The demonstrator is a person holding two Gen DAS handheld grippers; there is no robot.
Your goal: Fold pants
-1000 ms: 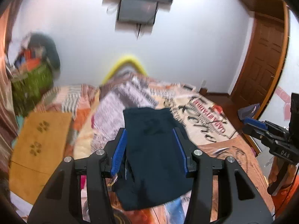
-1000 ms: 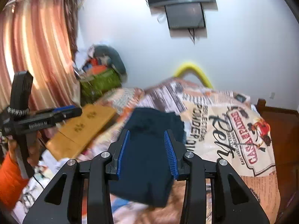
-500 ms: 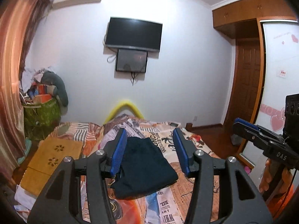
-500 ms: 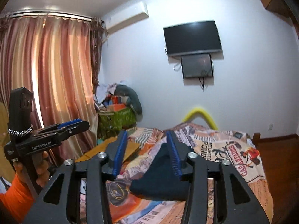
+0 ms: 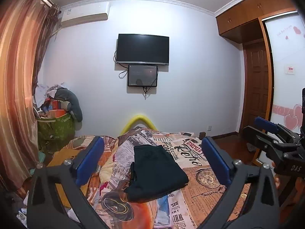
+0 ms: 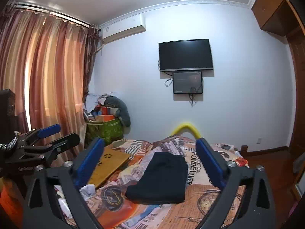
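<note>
Item: pants [image 5: 156, 169], dark, laid as a compact folded bundle on the printed bedspread [image 5: 190, 152], near the middle of the bed. Layered edges are seen on the near and left sides of the bundle; the far end is narrower.

Handling, as judged: soft and limp, light, not fragile, not slippery on the bedspread. Sagging and unfolding are to be expected if the bundle is lifted by one corner. Hold is best taken at two corners of one edge, through all layers, or the bundle is simply left flat.

Tools: left gripper [image 5: 152, 160], blue pads spread wide, nothing held, raised well clear of the bed. Right gripper [image 6: 150, 162], likewise spread and empty, held apart from the bundle.

Status, as judged: folding appears complete or nearly so.

Also noted: wall-mounted television [image 5: 142, 49]; curtains [image 6: 47, 72]; wooden board [image 6: 108, 164] left of the pants.
</note>
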